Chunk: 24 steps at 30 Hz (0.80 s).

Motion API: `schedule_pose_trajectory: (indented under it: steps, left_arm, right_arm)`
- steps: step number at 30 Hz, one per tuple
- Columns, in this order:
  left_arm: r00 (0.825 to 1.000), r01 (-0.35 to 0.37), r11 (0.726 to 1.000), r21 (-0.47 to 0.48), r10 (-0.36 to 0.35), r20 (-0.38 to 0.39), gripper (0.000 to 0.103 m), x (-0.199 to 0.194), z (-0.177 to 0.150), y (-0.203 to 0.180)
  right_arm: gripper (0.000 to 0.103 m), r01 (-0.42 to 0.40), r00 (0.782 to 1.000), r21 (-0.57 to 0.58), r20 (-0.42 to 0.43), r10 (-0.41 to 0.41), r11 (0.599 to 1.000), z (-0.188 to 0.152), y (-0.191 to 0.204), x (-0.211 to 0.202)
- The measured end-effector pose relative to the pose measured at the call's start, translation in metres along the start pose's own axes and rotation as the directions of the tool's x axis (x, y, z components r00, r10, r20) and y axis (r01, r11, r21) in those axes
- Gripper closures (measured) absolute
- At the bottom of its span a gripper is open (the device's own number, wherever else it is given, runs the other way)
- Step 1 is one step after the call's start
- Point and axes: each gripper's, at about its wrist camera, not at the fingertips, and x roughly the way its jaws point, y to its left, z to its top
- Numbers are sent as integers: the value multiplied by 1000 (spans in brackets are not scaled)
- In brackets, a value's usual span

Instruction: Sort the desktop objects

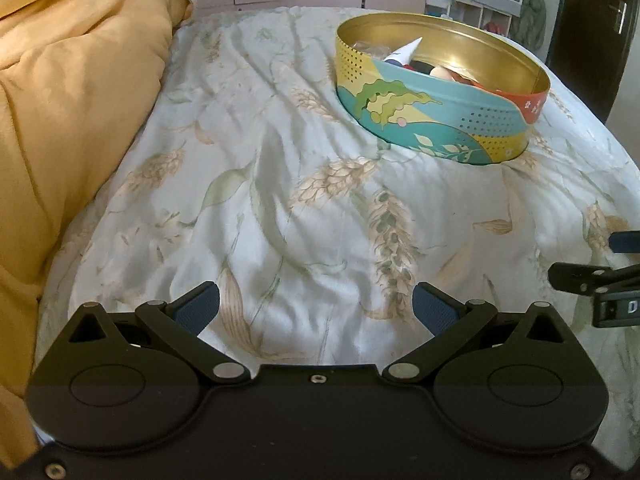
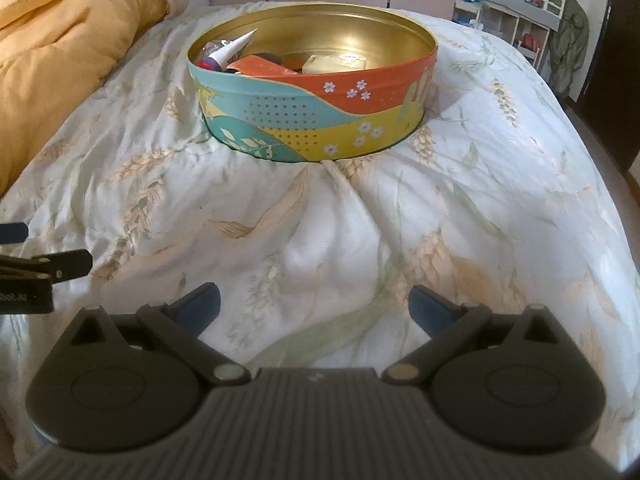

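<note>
Round painted metal tin (image 2: 316, 120), gold inside, sits mid-bed on the pale leaf-print sheet (image 2: 320, 240). It holds a white tube (image 2: 236, 48) and assorted small items. No loose objects show on the sheet. Left gripper (image 1: 316, 308) and right gripper (image 2: 314, 306) hover short of the tin, jaws apart, empty. Judgement: sorting appears complete or between picks; the next move requires locating any remaining item.

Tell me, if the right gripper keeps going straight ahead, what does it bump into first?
Probably the round tin. The right gripper is open and points at its near wall, with only rumpled bedsheet between. If it's angled downward, it might touch the sheet first.
</note>
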Motion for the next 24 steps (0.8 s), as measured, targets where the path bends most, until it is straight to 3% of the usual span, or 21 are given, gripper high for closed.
schedule_pose_trajectory:
  steps: [11, 24]
  left_arm:
    - [1000, -2, 997, -73, 3, 13, 1, 13, -9, 11]
    - [999, -22, 997, -69, 25, 46, 0, 30, -9, 8]
  right_arm:
    - [0, 49, 999, -33, -8, -49, 998, -6, 13, 10]
    - [0, 113, 993, -35, 32, -111, 993, -10, 17, 26]
